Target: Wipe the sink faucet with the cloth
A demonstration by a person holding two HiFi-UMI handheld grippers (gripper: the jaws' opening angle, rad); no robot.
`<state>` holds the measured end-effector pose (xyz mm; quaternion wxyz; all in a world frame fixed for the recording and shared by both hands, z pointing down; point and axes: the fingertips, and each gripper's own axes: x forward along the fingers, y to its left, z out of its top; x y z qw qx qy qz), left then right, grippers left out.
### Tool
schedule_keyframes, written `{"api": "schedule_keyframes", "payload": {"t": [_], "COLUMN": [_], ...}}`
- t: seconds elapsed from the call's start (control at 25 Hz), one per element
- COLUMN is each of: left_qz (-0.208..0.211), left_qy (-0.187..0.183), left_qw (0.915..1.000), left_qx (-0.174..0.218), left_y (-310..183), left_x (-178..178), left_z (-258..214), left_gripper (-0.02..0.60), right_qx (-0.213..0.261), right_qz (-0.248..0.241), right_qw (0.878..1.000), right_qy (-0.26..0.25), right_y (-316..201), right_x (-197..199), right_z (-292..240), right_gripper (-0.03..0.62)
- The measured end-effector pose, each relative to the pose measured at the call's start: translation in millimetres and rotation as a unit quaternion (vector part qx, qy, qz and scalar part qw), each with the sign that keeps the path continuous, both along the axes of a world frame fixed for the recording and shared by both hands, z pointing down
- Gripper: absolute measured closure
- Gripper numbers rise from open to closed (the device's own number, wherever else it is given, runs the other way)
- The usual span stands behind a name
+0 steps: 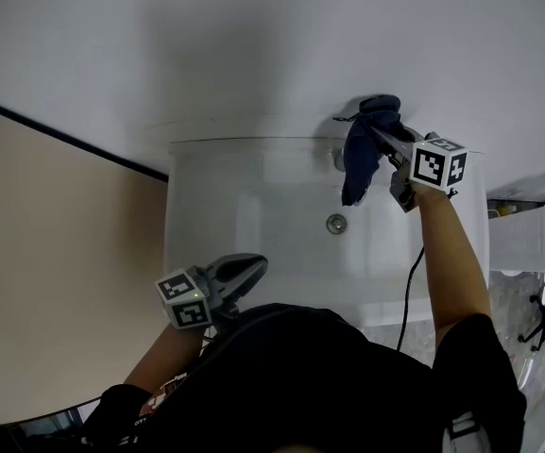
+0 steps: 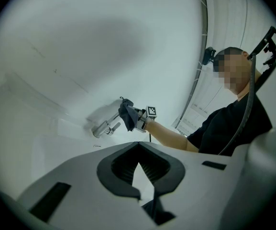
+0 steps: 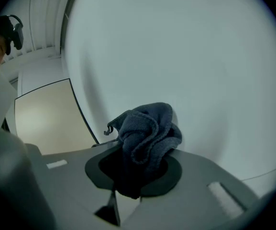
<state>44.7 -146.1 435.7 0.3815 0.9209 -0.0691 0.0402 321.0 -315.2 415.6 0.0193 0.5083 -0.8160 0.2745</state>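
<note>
Head view: my right hand-held gripper [image 1: 381, 135] reaches to the back of the sink [image 1: 196, 163], against the wall [image 1: 253, 45]. Its jaws pinch the dark cloth [image 1: 365, 149], which drapes over the faucet [image 1: 339, 159], so only a little metal shows beside the hanging fold. I judge the wipe is under way at the faucet's base. The right arm is stretched nearly straight forward, above the basin's right side. My left hand-held gripper [image 1: 251, 270] is tucked near the body at the sink's front edge, well apart from the faucet, and I take it as parked out of the way. The drain [image 1: 336, 223] lies between the two.

Left gripper view: these jaws are pressed together at the tips with nothing between them. Beyond them the faucet [image 2: 104, 127] juts from the wall with the cloth [image 2: 127, 116] wrapped over its rear end.

Right gripper view: the cloth [image 3: 145, 133] is bunched in a wad and clamped between the jaws, pressed up near the wall. The faucet itself is hidden behind the wad here, so I cannot confirm contact from this angle.
</note>
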Motion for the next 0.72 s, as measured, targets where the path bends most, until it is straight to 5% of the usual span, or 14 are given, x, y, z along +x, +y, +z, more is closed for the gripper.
{"api": "schedule_keyframes", "payload": {"t": [0.2, 0.4, 0.72], "left_qz": [-0.001, 0.007, 0.018], "left_qy": [-0.003, -0.003, -0.002], "left_qw": [1.0, 0.9999, 0.9998], "left_qx": [-0.004, -0.008, -0.011], "left_y": [3, 6, 6], "left_x": [-1, 5, 14], "left_z": [3, 6, 6], "left_gripper": [0.583, 0.583, 0.583], "right_qx": [-0.059, -0.088, -0.124], "right_qz": [0.04, 0.087, 0.081], "right_qw": [0.996, 0.992, 0.986], "right_qy": [0.047, 0.038, 0.073], "right_y": [2, 12, 28], "right_x": [12, 11, -8], "right_z": [55, 86, 126], "right_gripper": [0.53, 0.533, 0.534]}}
